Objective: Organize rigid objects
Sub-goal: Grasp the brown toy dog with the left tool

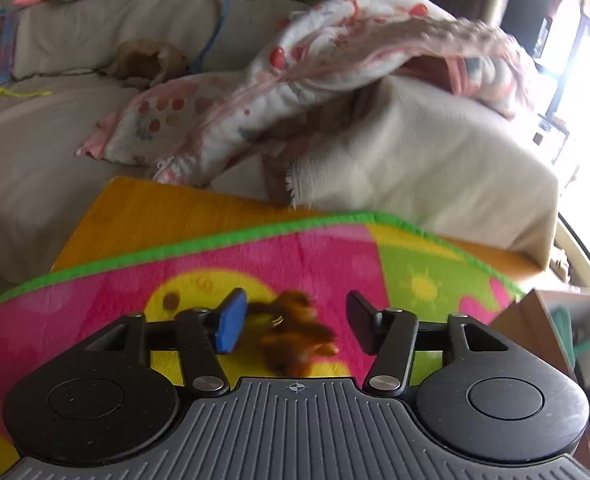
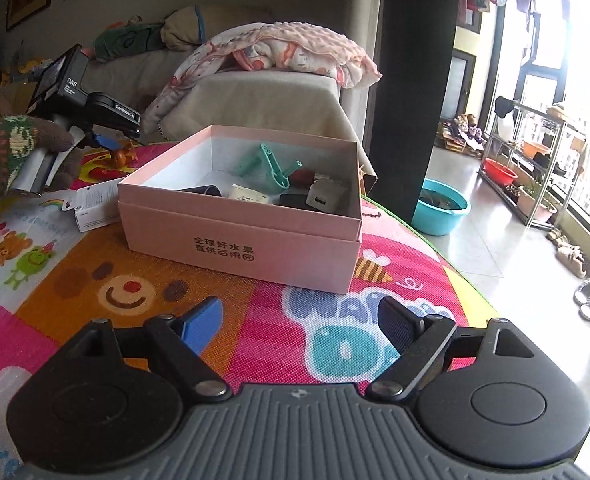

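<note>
left gripper (image 1: 295, 320) fingers spread | brown toy (image 1: 295, 332) between, touching blue finger | right gripper (image 2: 301, 326) fingers spread, empty

Woven, coarse-textured play mat (image 2: 295, 300); matt pink cardboard box (image 2: 239, 236); fleecy, dimpled blanket (image 2: 295, 46); seemingly glossy plastic brown figurine (image 1: 295, 334), blurred.

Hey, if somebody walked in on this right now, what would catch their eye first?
Probably the pink cardboard box, open on the colourful cartoon play mat and holding a teal clip, a white charger and other small items. Next, the small orange-brown toy animal lying on the mat between the left gripper's fingers. The right gripper hangs open and empty before the box.
</note>
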{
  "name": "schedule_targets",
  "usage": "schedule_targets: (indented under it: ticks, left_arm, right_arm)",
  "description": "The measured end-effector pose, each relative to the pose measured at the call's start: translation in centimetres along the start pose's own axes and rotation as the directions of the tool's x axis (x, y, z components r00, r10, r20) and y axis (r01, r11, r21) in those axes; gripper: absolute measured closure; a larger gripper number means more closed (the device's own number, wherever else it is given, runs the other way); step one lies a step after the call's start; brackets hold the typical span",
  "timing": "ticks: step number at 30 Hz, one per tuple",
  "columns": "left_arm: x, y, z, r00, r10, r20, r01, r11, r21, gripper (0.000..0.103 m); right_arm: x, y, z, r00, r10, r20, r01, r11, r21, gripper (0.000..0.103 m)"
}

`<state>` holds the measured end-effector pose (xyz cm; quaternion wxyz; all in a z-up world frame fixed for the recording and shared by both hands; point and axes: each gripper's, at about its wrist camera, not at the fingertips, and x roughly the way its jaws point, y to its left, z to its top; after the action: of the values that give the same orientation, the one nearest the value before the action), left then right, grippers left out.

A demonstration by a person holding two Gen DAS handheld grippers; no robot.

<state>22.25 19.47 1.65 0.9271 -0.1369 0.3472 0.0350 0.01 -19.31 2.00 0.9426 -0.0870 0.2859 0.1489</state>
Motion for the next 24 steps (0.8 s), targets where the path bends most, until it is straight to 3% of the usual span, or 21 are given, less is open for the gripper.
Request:
schedule_targets:
  ticks: [6,10,15,18,24]
  left_arm:
    - [-4.0,0.8,-4.2,0.983,-0.179,-0.031,0.176,0.982,-0.064,0.061]
    - [-6.9,0.3,-7.5,0.963,-0.263,-0.061,0.259,0.964,-0.068,0.060]
    - [-10.4,-0.2,-11.0,0.951,-0.303,-0.064,0.295,0.950,-0.100,0.061]
    - [-11.8,0.0,-12.8,0.919,-0.382,-0.096,0.369,0.920,-0.130,0.058]
    - [-14.3,-0.5,-15.0,0.909,-0.402,-0.112,0.400,0.915,-0.042,0.056]
  right_arm:
    - [0.3,-0.7,-0.6,1.000,-0.011,-0.027,0.012,1.000,0.028,0.018]
    - [0.0,-0.5,-0.8,0.998,0.057,-0.037,-0.055,0.997,0.050,0.018]
    - [-2.2,-0.4,-1.7,0.982,0.185,-0.046,-0.183,0.982,0.043,0.018]
    - [-4.0,-0.3,-3.0,0.967,0.242,-0.076,-0.243,0.970,-0.009,0.015]
    - [-4.4,0.1,-5.5,0.966,0.213,-0.146,-0.222,0.974,-0.050,0.016]
